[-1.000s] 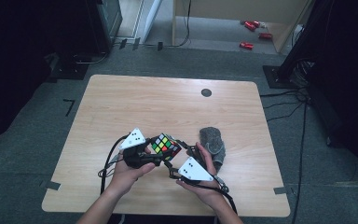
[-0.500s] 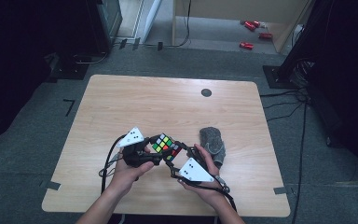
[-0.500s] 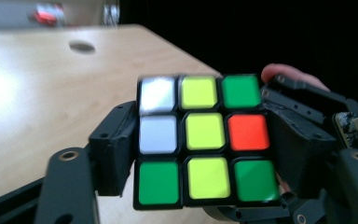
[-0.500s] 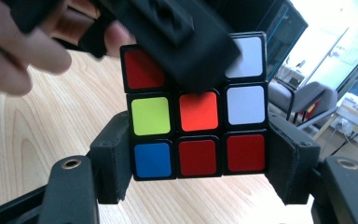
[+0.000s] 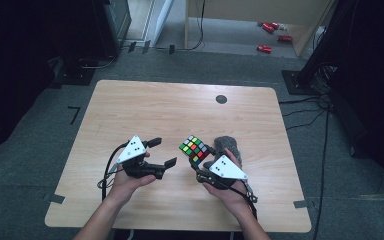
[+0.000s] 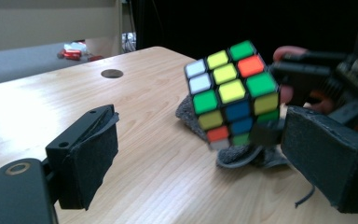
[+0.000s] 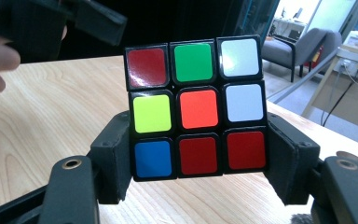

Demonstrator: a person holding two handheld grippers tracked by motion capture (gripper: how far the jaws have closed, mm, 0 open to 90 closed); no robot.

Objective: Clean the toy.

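A: Cube (image 7: 196,108) first: where is it sitting?

B: It sits clamped between the fingers (image 7: 114,161) of the right gripper (image 5: 203,159), lifted clear of the table (image 5: 180,110). In the right gripper view the two black pads press on its left and right sides, low down, and the face toward the camera reads dark red, green, white on top, yellow, orange, white in the middle, blue and two dark reds at the bottom.

A: And the left gripper (image 5: 163,152)?

B: Its fingers are released and have just been spreading apart, with nothing between them. In the left gripper view the two padded fingers stand wide apart at the bottom corners, and the cube hangs beyond them, tilted, near the right-hand pad but not touching it as far as I can tell.

A: How do the two hands lie on the high view?

B: Both come in from the bottom edge. The left hand (image 5: 130,172) holds its gripper left of centre, pointing right toward the cube. The right hand (image 5: 225,187) holds its gripper just right of centre, with the cube at its tip.

A: Anything else close by?

B: A crumpled grey cloth (image 5: 227,145) lies on the table just behind the cube, beside the right hand.
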